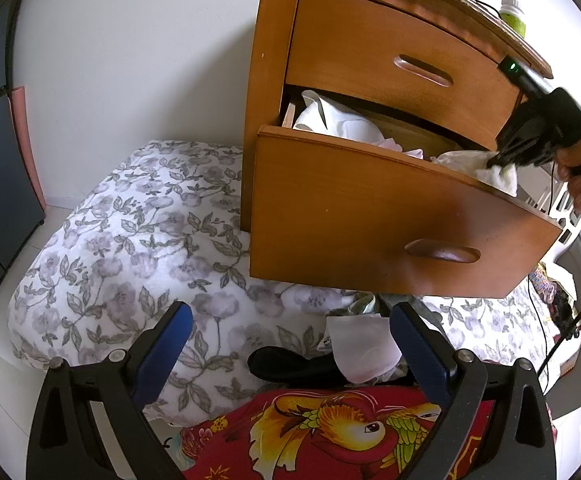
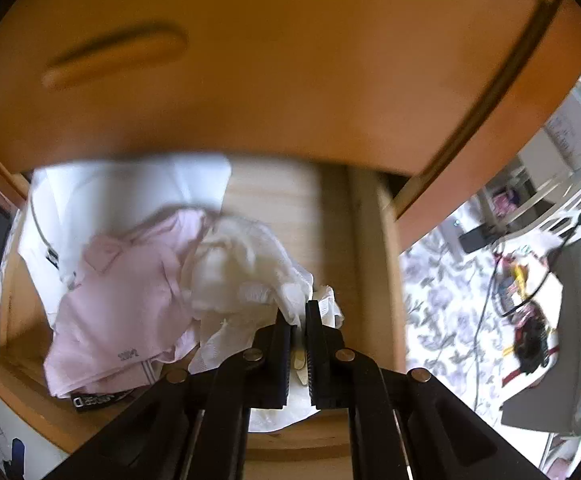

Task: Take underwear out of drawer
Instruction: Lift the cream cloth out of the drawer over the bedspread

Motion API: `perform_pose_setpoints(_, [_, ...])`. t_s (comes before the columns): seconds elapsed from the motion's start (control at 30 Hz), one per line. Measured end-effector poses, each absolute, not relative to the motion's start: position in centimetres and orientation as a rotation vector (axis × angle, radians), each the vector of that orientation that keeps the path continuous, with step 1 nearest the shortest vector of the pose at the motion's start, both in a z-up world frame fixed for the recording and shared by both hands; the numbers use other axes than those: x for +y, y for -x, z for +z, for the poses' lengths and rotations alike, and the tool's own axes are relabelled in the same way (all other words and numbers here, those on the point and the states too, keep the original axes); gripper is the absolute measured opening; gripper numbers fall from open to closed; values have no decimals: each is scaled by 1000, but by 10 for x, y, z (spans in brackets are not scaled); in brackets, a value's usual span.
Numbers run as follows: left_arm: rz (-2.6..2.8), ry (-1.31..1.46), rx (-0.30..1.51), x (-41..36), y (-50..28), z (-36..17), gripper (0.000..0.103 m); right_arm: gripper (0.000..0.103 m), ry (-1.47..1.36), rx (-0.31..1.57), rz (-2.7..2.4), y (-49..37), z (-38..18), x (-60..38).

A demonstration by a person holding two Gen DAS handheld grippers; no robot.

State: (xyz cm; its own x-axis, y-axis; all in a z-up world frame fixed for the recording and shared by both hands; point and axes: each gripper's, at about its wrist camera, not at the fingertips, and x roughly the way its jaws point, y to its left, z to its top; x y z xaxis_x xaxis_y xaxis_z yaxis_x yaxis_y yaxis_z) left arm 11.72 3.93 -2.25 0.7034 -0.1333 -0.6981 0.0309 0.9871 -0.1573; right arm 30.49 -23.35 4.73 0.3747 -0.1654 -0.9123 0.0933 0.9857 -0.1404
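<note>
Right gripper (image 2: 299, 314) clamped on white underwear (image 2: 246, 276).

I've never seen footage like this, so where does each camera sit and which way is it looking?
Left wrist: on the open left gripper, facing the open drawer above a flowered bedspread; a hand shows.
Right wrist: on the right gripper, looking down into the drawer, jaws shut on white underwear.
Shared: drawer, underwear, bedspread.
</note>
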Motion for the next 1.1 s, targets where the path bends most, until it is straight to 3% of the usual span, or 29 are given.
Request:
perform_pose_setpoints(0.5, [-91, 133, 770, 38, -112, -14, 99, 6, 153, 919, -138, -273, 145, -217])
perform_pose_setpoints(1.1, [-93, 105, 726, 30, -95, 9, 99, 7, 152, 625, 6, -158, 265, -201])
